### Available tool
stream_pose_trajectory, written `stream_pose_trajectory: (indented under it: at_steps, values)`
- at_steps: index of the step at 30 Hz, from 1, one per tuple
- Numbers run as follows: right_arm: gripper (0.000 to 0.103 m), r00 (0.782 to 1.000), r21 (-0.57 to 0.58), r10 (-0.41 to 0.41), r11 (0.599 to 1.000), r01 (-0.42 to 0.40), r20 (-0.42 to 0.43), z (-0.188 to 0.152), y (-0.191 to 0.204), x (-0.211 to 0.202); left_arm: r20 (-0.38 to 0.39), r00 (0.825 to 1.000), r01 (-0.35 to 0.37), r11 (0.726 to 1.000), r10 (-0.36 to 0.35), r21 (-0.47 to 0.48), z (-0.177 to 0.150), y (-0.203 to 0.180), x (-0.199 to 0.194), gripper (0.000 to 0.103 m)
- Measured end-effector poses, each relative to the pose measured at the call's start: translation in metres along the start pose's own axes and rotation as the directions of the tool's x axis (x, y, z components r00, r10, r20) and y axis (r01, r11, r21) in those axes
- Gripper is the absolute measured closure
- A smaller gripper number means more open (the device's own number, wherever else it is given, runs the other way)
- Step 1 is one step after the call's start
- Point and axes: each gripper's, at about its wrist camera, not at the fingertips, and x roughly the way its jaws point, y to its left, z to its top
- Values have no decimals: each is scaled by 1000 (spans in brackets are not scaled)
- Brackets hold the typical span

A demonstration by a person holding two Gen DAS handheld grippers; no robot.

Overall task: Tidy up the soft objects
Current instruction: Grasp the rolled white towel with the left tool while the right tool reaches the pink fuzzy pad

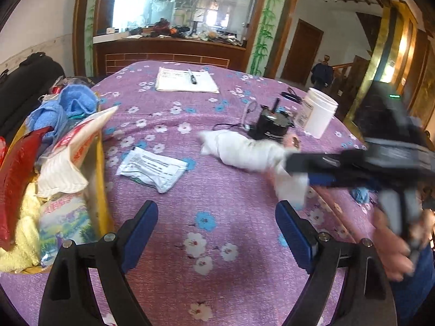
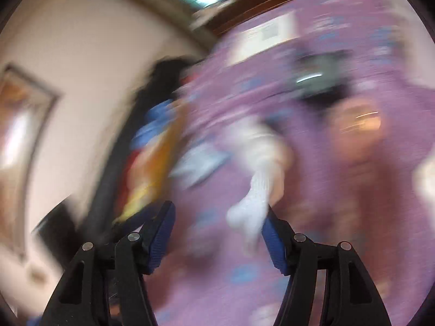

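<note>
Left wrist view: the white cloth [image 1: 244, 150] lies mid-surface, its near end at the right gripper [image 1: 295, 169] at three o'clock, jaws parted, unclamped, so it may slip free; left gripper [image 1: 216, 224] released, empty.

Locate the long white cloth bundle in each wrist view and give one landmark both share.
Left wrist: the long white cloth bundle lies right of centre on the purple flowered tablecloth.
Right wrist: blurred, centre, reaching the right pad.
Shared landmark: the white paper stack at the far edge.
</note>
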Motion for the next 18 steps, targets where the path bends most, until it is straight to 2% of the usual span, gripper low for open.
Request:
stream_pose_trajectory:
  at_steps: [2,3,5,7,11,16,18]
  values:
    - [34,1000,-71,21,997,-20,19,-2,19,-9,-3,1000,-11,1000,11,-8,2,3,0,15]
    - [31,999,-91,-6,996,11,47,-1,23,-15,-5,1000,-11,1000,10,-12,3,4,1,15]
    - [28,984,-96,-126,986,138,124,-1,22,-30,-12,1000,-8,1000,8,-8,8,2,2,15]
    - [28,968,-49,-183,980,195,173,2,12,-42,-4,1000,-16,1000,16,5,15,-2,4,15]
    - [28,950,61,-192,981,182,248,8,-8,-65,-27,999,-38,997,40,61,29,-17,21,15]
    - [28,901,192,-280,955,227,332,9,-28,-90,-80,994,-62,990,72,124,43,-36,65,15]
    - [28,890,225,-303,945,237,339,10,-34,-93,-103,991,-68,988,83,139,47,-42,82,16]
